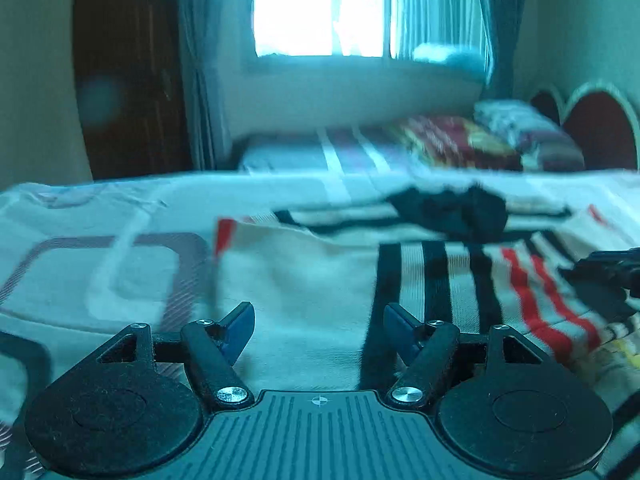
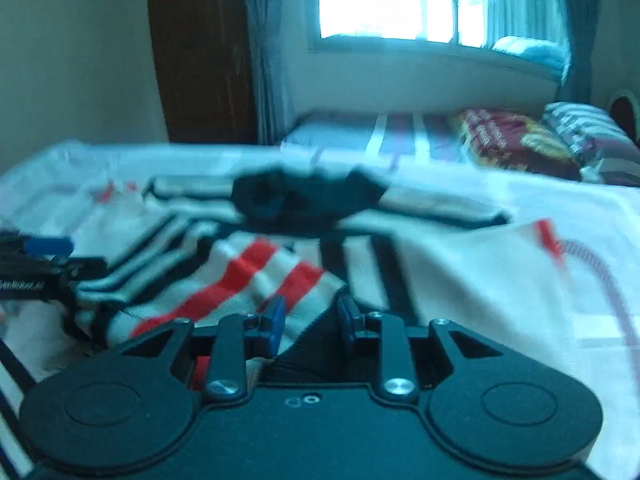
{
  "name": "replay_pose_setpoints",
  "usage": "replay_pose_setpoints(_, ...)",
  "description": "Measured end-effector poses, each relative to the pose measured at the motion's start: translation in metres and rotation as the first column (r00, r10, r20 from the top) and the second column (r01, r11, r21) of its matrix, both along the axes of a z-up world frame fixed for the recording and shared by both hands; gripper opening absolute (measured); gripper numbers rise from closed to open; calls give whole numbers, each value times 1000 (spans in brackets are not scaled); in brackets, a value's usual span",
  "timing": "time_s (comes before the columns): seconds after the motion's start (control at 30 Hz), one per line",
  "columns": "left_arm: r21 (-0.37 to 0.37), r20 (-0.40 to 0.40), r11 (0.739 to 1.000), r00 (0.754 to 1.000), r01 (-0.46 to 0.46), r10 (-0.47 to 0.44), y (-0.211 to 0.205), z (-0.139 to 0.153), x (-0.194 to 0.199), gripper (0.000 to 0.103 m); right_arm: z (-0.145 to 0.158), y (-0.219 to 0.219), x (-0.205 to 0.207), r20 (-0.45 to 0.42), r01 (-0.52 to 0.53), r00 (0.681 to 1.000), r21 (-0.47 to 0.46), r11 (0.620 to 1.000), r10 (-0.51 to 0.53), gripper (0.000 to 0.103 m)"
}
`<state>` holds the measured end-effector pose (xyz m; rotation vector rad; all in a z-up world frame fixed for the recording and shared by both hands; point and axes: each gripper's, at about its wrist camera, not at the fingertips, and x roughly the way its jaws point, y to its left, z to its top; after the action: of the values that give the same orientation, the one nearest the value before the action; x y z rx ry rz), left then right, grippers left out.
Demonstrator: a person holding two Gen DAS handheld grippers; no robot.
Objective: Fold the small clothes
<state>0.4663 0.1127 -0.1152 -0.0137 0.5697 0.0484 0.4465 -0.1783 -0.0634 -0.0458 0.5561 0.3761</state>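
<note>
**Striped shirt spread on the bed**

The cream shirt (image 1: 320, 280) with black and red stripes lies rumpled across the bed (image 1: 100, 272), dark collar toward the window (image 1: 320, 8). The left claw (image 1: 319, 322) hangs over it, fingers wide apart and empty. The right claw (image 2: 312, 318) has its blue pads partly apart with shirt fabric between them.

Striped shirt (image 1: 320, 280) covers the bedsheet (image 1: 80, 280) ahead of both claws.

Striped shirt (image 2: 256, 276) motion-blurred, its near edge hidden under right tongs (image 2: 310, 320), dark collar (image 1: 448, 212) smeared
</note>
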Motion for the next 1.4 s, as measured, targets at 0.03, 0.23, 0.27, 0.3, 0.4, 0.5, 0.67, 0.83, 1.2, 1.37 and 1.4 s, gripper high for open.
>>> replay_pose_setpoints(0.03, 3, -42, 1000, 999, 4, -4, 2, -6, 1, 71, -2, -4, -2, -2, 1, 1000, 5, 1000, -1, 32)
replay_pose_setpoints(0.23, 42, -55, 999, 998, 5, -2, 3, 4, -12, 76, -3, -12, -4, -79, 49, 996, -35, 998, -51, 36)
replay_pose_setpoints(0.27, 36, -36, 999, 999, 4, -3, 4, 11, -23, 79, 4, -20, -13, -65, 66, 996, -6, 998, -66, 39)
replay_pose_setpoints(0.3, 21, -29, 1000, 1000, 2, -1, 6, 16, -36, 85, 8, -30, -24, -68, 82, 994, 23, 996, -80, 45)
replay_pose_setpoints(0.4, -18, -28, 1000, 1000, 0, -1, 20, 23, -87, 88, 20, -68, -67, -85, 95, 993, 111, 989, -86, 61)
replay_pose_setpoints(0.5, -94, -121, 995, 992, 35, -47, 37, 17, -142, 73, 22, -108, -108, -166, 111, 983, 169, 979, -83, 32)
replay_pose_setpoints(0.67, -301, -217, 954, 973, 8, -77, 62, -5, -223, 64, 11, -163, -192, -315, 204, 942, 262, 943, -116, 37)
replay_pose_setpoints(0.83, -545, -229, 838, 959, 15, -166, 70, -24, -267, 58, -19, -184, -256, -480, 307, 872, 381, 872, -97, 40)
replay_pose_setpoints(1.2, -766, -190, 643, 958, -8, -214, 73, -60, -272, 25, -42, -162, -274, -518, 326, 855, 510, 796, -18, 25)
replay_pose_setpoints(1.37, -729, -130, 684, 976, 26, -175, 71, -44, -282, 6, -17, -159, -279, -442, 259, 896, 456, 852, -36, 6)
replay_pose_setpoints(1.4, -726, -102, 686, 980, 43, -168, 71, -37, -285, 6, -6, -160, -284, -404, 236, 914, 468, 852, -31, 6)
